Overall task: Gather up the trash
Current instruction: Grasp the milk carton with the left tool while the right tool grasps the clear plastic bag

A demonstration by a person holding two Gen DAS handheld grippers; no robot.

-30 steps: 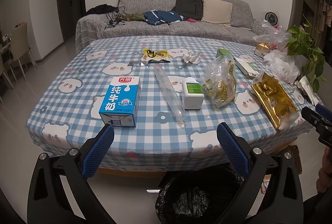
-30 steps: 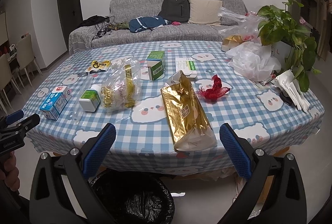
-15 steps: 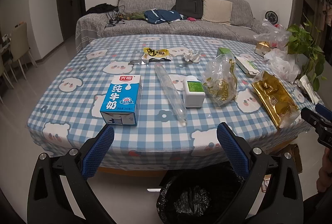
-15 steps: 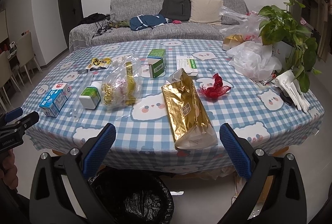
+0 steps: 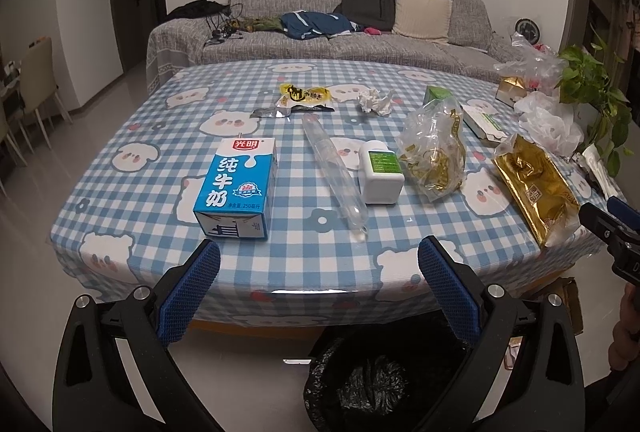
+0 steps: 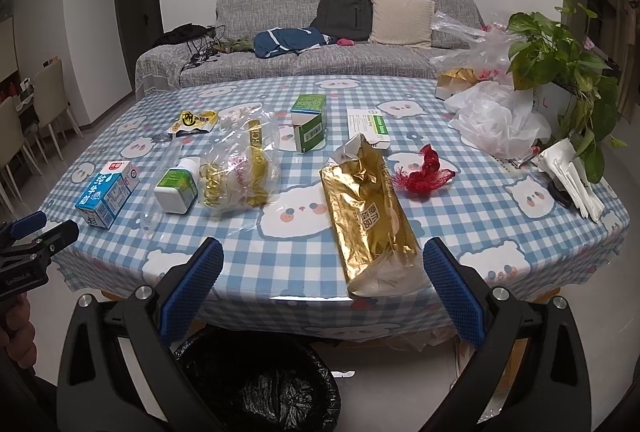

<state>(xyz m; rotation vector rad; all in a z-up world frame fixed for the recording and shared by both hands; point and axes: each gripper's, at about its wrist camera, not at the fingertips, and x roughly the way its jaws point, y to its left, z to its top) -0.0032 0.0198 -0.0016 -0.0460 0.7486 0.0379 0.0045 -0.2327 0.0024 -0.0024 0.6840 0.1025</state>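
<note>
Left wrist view. The left gripper (image 5: 319, 260) hangs off the near edge of the table with the blue-and-white checked bear-print cloth (image 5: 280, 256), its blue-padded fingers (image 5: 188, 292) spread wide and holding nothing. Below it stands a bin lined with a black plastic bag (image 5: 372, 384). On the cloth, left to right: a blue-and-white milk carton lying flat (image 5: 236, 187); a long clear plastic tube (image 5: 335, 171) running away from the camera; a white bottle with a green label (image 5: 380, 171), just beside the tube; a crumpled clear bag with gold ribbon inside (image 5: 436, 151); and a gold foil pouch (image 5: 536, 187) at the right edge. Farther back lie a yellow snack wrapper (image 5: 306, 95) and a wad of white paper (image 5: 374, 100). The tip of the right gripper (image 5: 608, 224) enters at the right border, near the pouch.

Right wrist view. The right gripper's own fingers (image 6: 188, 292) likewise stand wide apart and empty, just short of the table edge and above the bin. The gold foil pouch lies directly ahead, its open end overhanging the edge slightly (contents unclear at this angle). Beside it rests a scrap of red mesh (image 6: 424, 175); behind are a green-and-white opened box (image 6: 309, 121) and a flat white-and-green packet (image 6: 370, 127). White plastic bags (image 6: 496, 119) and a potted green plant (image 6: 560, 59) occupy the right side.
</note>
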